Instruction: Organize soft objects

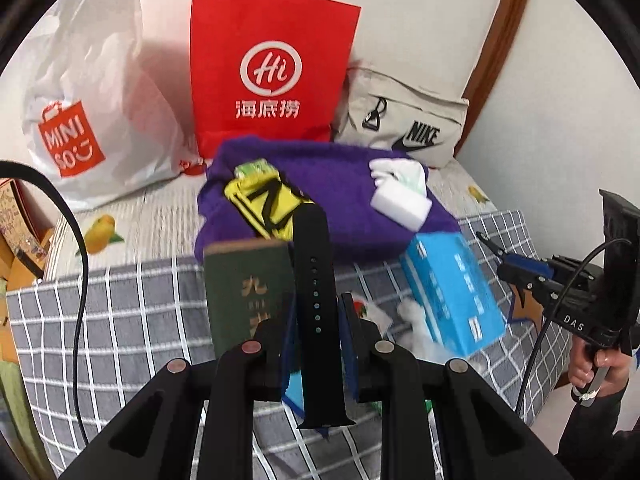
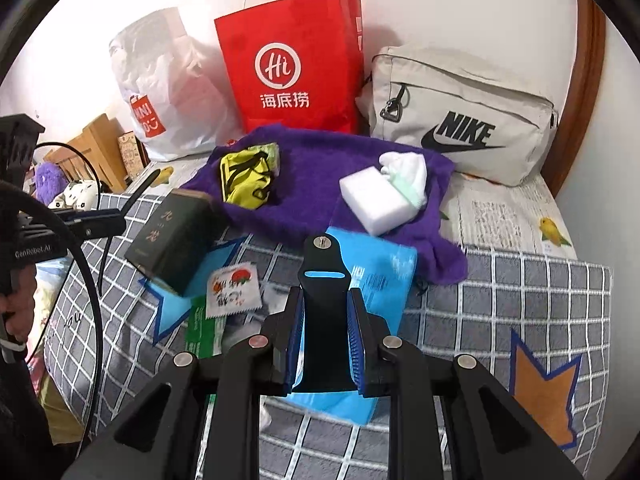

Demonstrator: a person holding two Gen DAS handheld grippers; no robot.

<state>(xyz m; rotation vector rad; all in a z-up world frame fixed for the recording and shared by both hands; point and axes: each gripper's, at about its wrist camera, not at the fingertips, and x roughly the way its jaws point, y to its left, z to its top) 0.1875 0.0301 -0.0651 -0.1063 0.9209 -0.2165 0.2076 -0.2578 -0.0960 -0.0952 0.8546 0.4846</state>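
Each gripper's jaws pinch a black strap half — left (image 1: 316, 320) the holed piece (image 1: 316, 280), right (image 2: 325, 320) the pin piece (image 2: 325, 276).

Black two-finger gripper (image 1: 317, 354) – blue-padded fingers (image 2: 295, 344), silver screws, trailing black cable (image 1: 78, 264)

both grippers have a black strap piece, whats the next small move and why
Probably carry both pieces toward the open red paper bag. The left gripper clamps a holed black rubber strap, the right gripper the black pin-and-slot strap half, both clear of the checked grey bedcover.
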